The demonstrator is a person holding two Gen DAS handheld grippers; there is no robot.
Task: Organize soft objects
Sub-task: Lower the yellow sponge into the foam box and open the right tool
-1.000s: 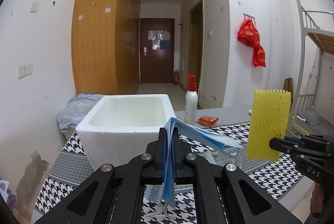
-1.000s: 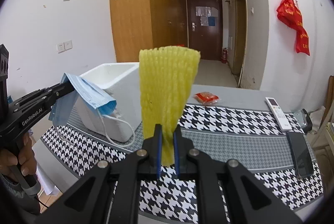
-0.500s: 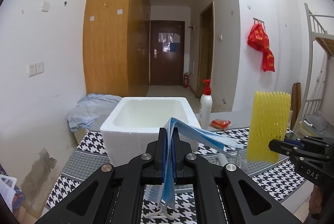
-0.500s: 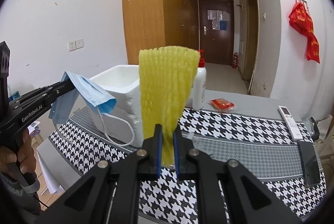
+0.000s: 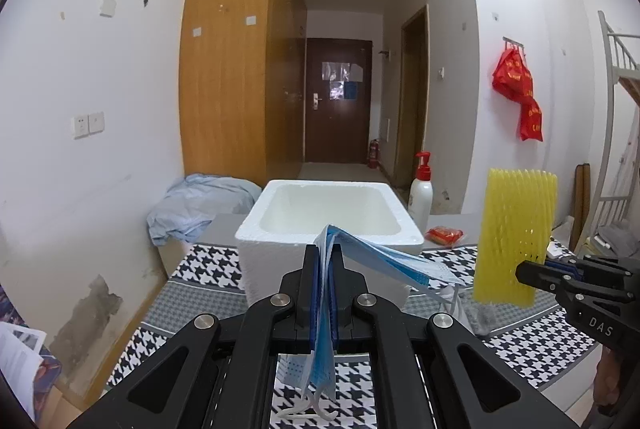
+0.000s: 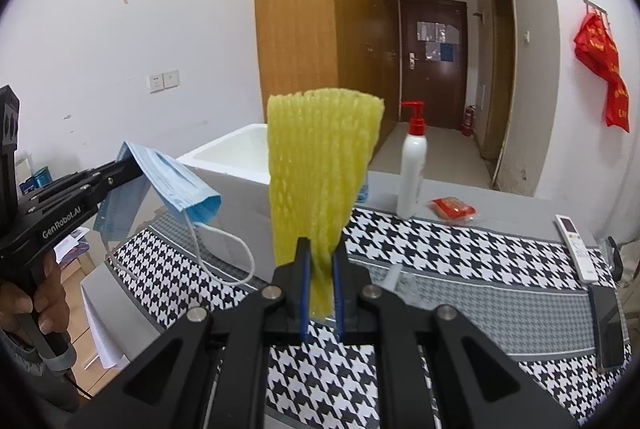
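Far left: crumpled pale blue cloth (image 5: 200, 205) heaped against the wall, past the desk's end.

Left tool (image 5: 325, 261) is clamped on a blue face mask (image 5: 380, 257). Mask hangs in the air above the desk (image 6: 460, 249), not touching it; one end drapes right of the jaws, the rest droops below them with the white ear loops (image 6: 224, 253) dangling. From the right wrist view, a hand (image 6: 28, 305) grips the left tool's handle at the left edge.

White foam box (image 5: 328, 213) sits on the houndstooth cloth covering the desk, just beyond the left tool's tips, open top facing up. Inside looks bare as far as I can see; near wall hides the floor of it.

Right of the box: white pump bottle (image 6: 412, 173) with red pump, upright on the grey part of the desk. Small red packet (image 6: 454, 209) lies just beside it.

Right tool (image 6: 320, 261) is closed on the lower end of a yellow foam net sleeve (image 6: 320, 173). Sleeve stands upright out of the jaws, fanning wider at the top, held clear of the desk, to the right of the mask and box.

Further right on the desk: white remote (image 6: 576, 245), then a dark phone (image 6: 606, 325) near the edge. Red bag (image 6: 604, 69) hangs on the right wall.
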